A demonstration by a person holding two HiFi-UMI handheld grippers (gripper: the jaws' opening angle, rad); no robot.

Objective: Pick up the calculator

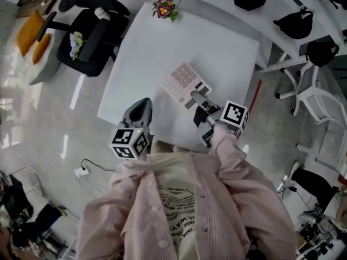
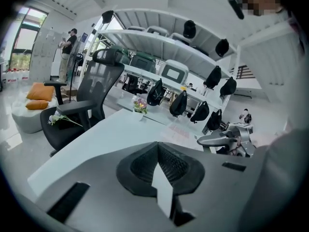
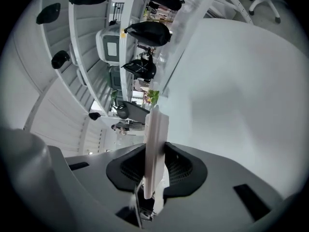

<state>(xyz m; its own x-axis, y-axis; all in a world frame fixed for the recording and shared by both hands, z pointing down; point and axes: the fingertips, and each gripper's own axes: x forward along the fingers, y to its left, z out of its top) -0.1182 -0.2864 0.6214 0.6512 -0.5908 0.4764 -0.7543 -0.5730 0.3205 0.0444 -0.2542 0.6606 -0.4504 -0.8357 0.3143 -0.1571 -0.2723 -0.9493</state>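
Observation:
A pink-and-white calculator [image 1: 184, 80] is over the right part of the white table [image 1: 146, 53], with my right gripper [image 1: 198, 99] shut on its near end. In the right gripper view the calculator [image 3: 156, 139] runs edge-on between the jaws of that gripper [image 3: 154, 164], apart from the table top [image 3: 241, 95]. My left gripper [image 1: 142, 106] hovers by the table's near edge, jaws together and holding nothing. From the left gripper view the left gripper [image 2: 158, 151] faces across the table, with the calculator [image 2: 176, 132] and right gripper [image 2: 227, 140] ahead on the right.
A small flower pot [image 1: 164, 7] stands at the table's far corner. A black office chair [image 1: 92, 34] with a bunch of flowers is left of the table, and orange cushions [image 1: 30, 34] lie beyond it. A white chair [image 1: 320, 99] and desk frame stand right.

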